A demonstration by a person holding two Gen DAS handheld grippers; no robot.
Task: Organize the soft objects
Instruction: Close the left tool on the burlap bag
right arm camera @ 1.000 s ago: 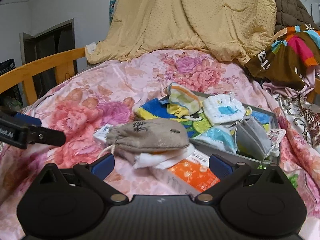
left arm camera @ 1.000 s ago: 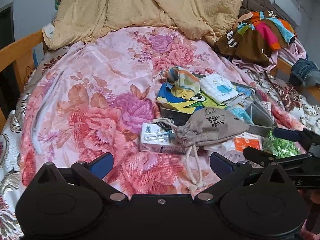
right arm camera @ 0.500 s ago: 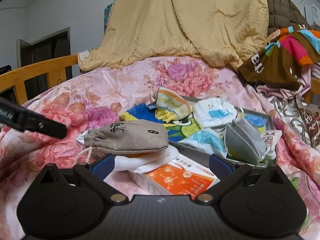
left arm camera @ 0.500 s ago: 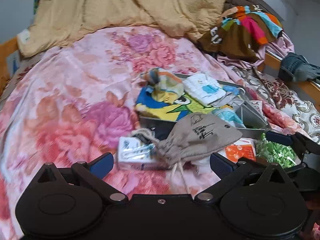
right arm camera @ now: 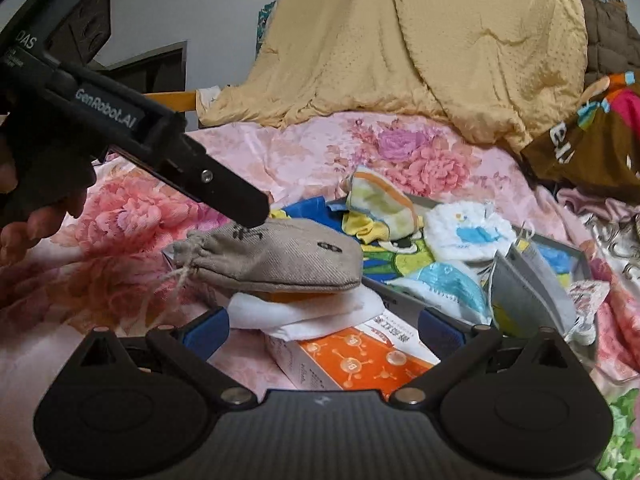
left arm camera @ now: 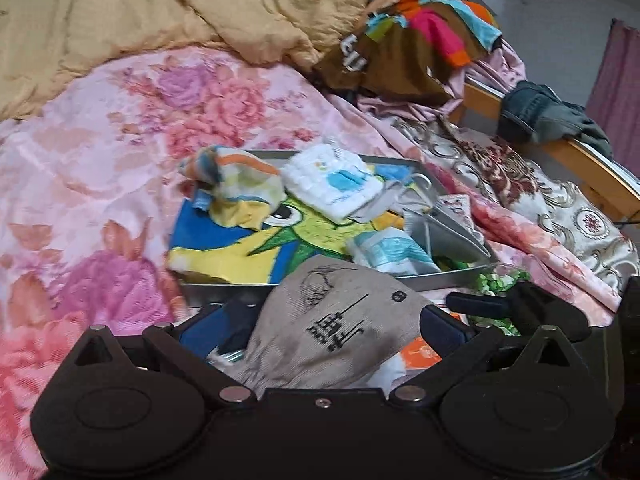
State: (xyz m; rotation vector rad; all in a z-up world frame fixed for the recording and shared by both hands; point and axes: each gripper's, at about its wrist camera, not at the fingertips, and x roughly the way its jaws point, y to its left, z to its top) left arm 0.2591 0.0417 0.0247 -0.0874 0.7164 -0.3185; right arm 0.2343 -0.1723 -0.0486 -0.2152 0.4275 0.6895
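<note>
Left wrist view: my left claw is spread wide, blue pads either side of the grey drawstring pouch. The pouch body sits between the fingers; I can't tell whether the pads touch the cloth. It isn't clamped. From the right wrist view, the left claw's black finger tip rests at the top of the pouch, near the printed mark, with a hand on the grip at the left edge.

Right claw is also wide open and has hold of nothing. Between its fingers lie a white folded cloth and an orange-and-white box. The pouch lies on top of the white cloth, cord end pointing left, on the floral bedsheet just outside the grey tray.

The tray sits on the bed and holds soft items: a blue-yellow-green cartoon cloth, a striped bundle, a white terry cloth with a blue print, and a pale blue packet. A grey mask leans against the tray's right side. The green-and-white item lies just right of the tray. A yellow quilt is piled at the head of the bed, with colourful clothes to the right.
</note>
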